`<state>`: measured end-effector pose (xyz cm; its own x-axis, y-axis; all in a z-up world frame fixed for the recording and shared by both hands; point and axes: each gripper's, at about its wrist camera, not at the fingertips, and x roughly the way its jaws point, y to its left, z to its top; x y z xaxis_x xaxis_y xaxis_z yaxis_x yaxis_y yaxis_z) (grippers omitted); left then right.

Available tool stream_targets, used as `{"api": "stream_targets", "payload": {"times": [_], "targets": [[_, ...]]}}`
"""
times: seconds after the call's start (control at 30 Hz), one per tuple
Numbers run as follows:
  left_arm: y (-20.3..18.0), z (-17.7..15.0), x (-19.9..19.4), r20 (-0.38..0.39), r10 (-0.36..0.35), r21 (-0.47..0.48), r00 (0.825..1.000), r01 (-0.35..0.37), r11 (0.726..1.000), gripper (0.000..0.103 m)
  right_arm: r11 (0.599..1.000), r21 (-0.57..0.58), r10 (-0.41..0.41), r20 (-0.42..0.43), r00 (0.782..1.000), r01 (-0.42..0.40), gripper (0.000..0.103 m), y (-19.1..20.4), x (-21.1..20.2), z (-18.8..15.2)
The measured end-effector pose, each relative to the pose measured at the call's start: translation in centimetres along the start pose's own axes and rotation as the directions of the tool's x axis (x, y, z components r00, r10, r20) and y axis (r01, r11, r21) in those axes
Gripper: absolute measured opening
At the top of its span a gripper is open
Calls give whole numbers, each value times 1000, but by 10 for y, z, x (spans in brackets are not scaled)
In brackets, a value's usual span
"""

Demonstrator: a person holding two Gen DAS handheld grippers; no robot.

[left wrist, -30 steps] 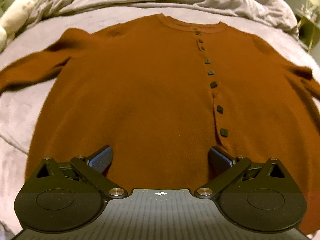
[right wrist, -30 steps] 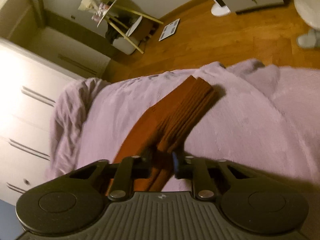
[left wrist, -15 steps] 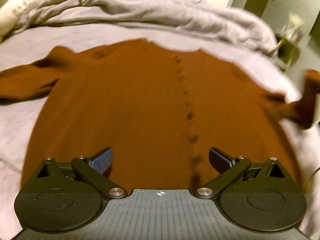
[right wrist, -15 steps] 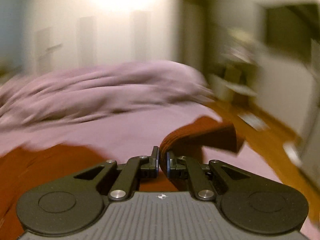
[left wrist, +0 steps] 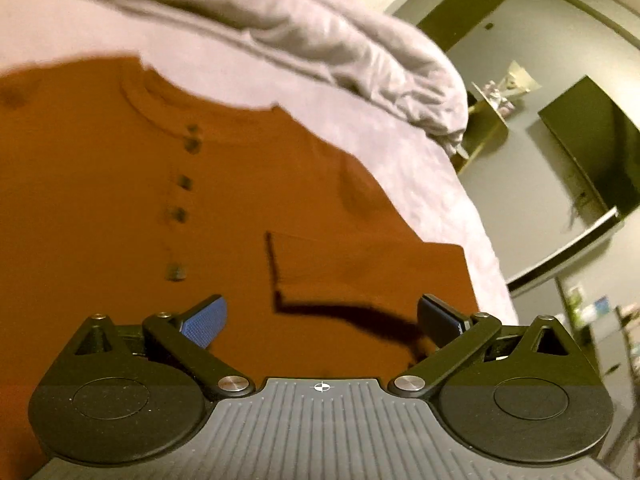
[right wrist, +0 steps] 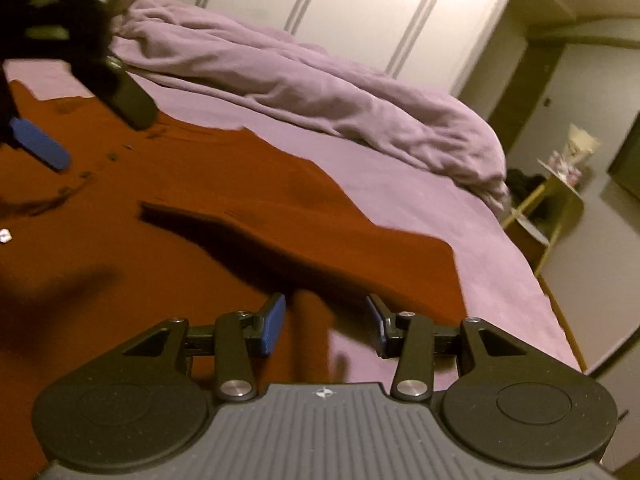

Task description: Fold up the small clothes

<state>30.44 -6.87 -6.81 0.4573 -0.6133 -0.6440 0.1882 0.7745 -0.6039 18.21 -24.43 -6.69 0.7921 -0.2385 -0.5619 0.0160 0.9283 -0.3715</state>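
Note:
A rust-brown buttoned cardigan (left wrist: 100, 208) lies flat on the lilac bed (left wrist: 420, 168). Its right sleeve (left wrist: 368, 268) is folded across the body, cuff toward the button row (left wrist: 182, 216). My left gripper (left wrist: 322, 320) hovers open over the lower part of the cardigan, nothing between its blue pads. In the right wrist view the folded sleeve (right wrist: 304, 236) lies just ahead of my right gripper (right wrist: 326, 328). Its jaws are opening and nothing is between them. The left gripper's fingers (right wrist: 40, 148) show at the upper left there, above the cardigan (right wrist: 120, 292).
A crumpled lilac duvet (right wrist: 300, 88) is heaped along the far side of the bed. The bed's right edge (right wrist: 552, 320) drops to the floor. A small side table (right wrist: 560, 200) stands beyond it, and white wardrobe doors (right wrist: 360, 8) line the back wall.
My right gripper carried the sleeve from the bed's edge over the cardigan's body, rolled upright, and let it go. The left gripper swung right, staying open.

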Motion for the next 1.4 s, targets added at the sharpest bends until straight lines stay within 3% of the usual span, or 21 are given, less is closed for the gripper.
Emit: {"api": "stream_targets", "payload": {"times": [0.13,0.23,0.3,0.4,0.5,0.53,0.6,0.77,0.97,1.1,1.2,1.3,1.4], "targets": [[10,8,38,-70,-42,-107,997,34,994,101,998,59,12,-20,1000,-11,45,-11,5,-14],[14,13,46,-68,-59,-168,996,47,985,101,996,87,27,-13,1000,-26,46,-11,1,-20],[12,16,48,-60,-93,-174,994,81,981,95,996,86,27,-1,1000,-27,48,-10,-2,-21],[10,18,61,-97,-102,-185,990,82,979,72,997,72,26,5,1000,-26,50,-7,3,-19],[13,21,72,-102,-97,-211,990,73,975,40,997,75,24,6,1000,-24,50,-5,3,-17],[14,21,72,-106,-102,-215,989,77,974,13,997,76,21,9,1000,-21,50,-5,3,-17],[12,24,68,-111,-91,-203,990,67,977,11,998,69,12,8,1000,-13,50,-6,1,-17],[-1,45,17,31,-94,-100,995,97,990,10,997,71,-17,17,1000,15,55,-13,-2,-13],[1,75,-49,189,-69,-25,980,75,997,10,998,49,-38,23,999,37,56,-9,8,3],[25,85,-80,255,28,-24,967,-22,999,10,998,-5,-55,28,998,55,56,-1,25,15],[60,83,-93,261,172,-35,950,-169,985,10,998,-28,-61,20,998,61,54,3,40,21],[95,72,-89,209,302,-48,930,-298,953,10,999,-31,-35,6,999,35,46,5,51,23],[123,56,-84,141,347,-63,927,-342,938,11,999,-41,-35,-1,999,35,38,12,55,24]]}}
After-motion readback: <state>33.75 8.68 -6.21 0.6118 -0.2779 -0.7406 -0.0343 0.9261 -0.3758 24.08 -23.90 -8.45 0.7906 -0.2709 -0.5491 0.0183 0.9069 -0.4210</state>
